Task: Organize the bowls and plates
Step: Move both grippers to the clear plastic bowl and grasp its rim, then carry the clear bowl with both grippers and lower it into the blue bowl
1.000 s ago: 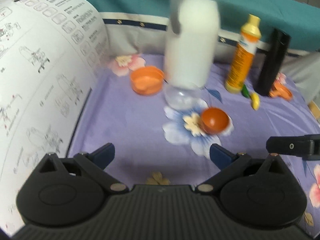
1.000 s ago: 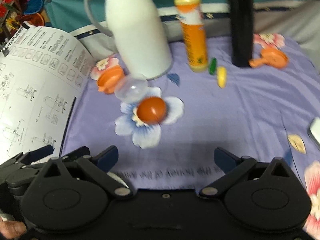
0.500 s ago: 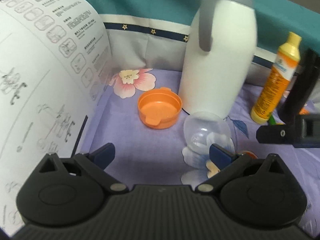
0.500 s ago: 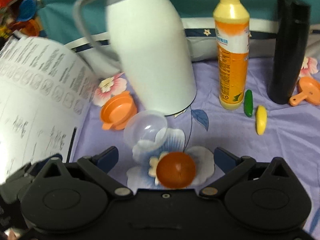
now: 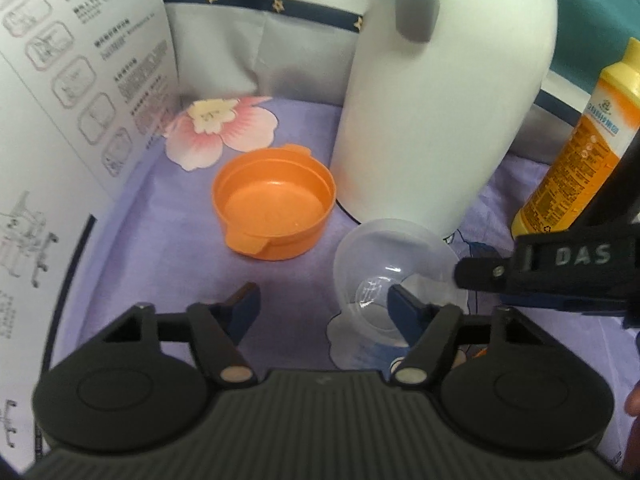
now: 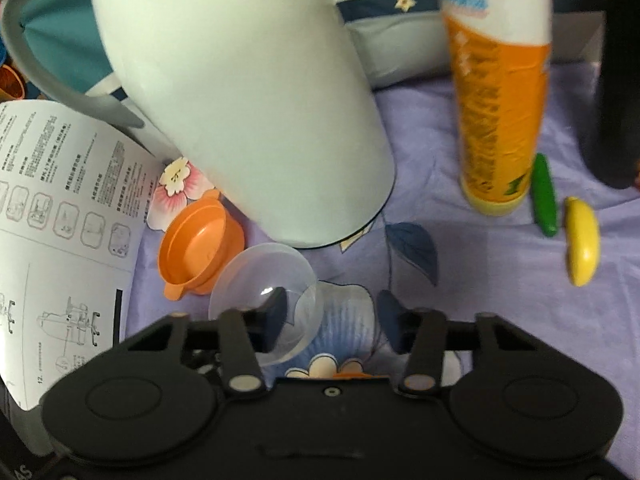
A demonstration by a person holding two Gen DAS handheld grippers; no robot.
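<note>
- Beside the white jug (image 5: 448,92), both grippers have dropped in from further back, jaws closing from wide.
- Left gripper (image 5: 322,306) half-shut, its right finger inside the clear bowl (image 5: 394,268); nothing gripped yet.
- Right gripper (image 6: 330,312) narrowing over the same bowl's rim, unclamped; the orange bowl (image 5: 274,216) by the jug is untouched, so sorting is just starting.

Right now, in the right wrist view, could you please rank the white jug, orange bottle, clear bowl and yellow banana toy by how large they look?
1. White jug, largest.
2. Orange bottle.
3. Clear bowl.
4. Yellow banana toy, smallest.
The bowl lies nearer the camera, which may flatter it against the banana toy.
</note>
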